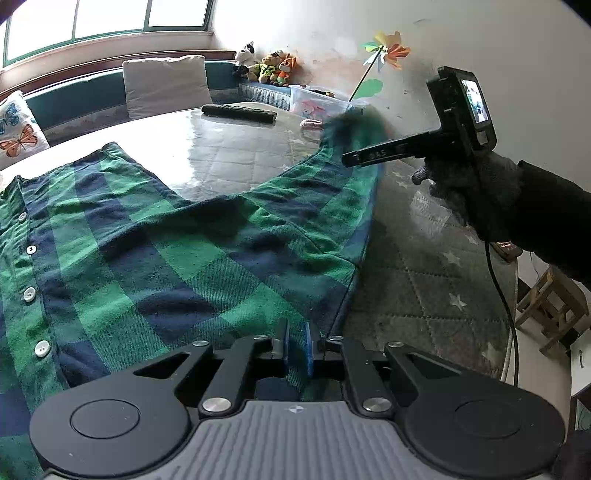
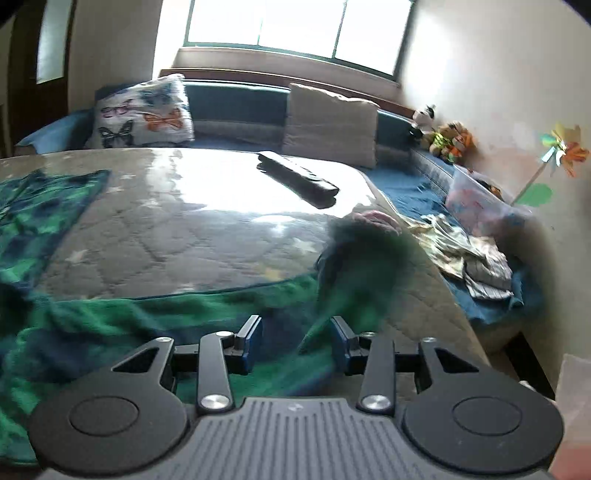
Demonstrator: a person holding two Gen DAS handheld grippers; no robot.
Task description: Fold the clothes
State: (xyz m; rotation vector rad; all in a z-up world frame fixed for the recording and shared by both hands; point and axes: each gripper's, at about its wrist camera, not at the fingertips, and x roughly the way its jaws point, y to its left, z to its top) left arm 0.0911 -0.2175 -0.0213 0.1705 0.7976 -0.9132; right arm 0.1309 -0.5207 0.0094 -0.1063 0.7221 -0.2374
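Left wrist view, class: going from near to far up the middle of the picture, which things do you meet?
Left claw → green and blue plaid shirt → bare grey quilted table cover → black remote control → pale cushion → window.

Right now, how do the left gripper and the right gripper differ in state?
The left gripper is nearly shut, pinching the green plaid shirt's hem; the right gripper stands open, with blurred sleeve cloth between its fingers but not pressed. The left view is sharp, the right view motion-blurred. Both share black frames with blue pads.
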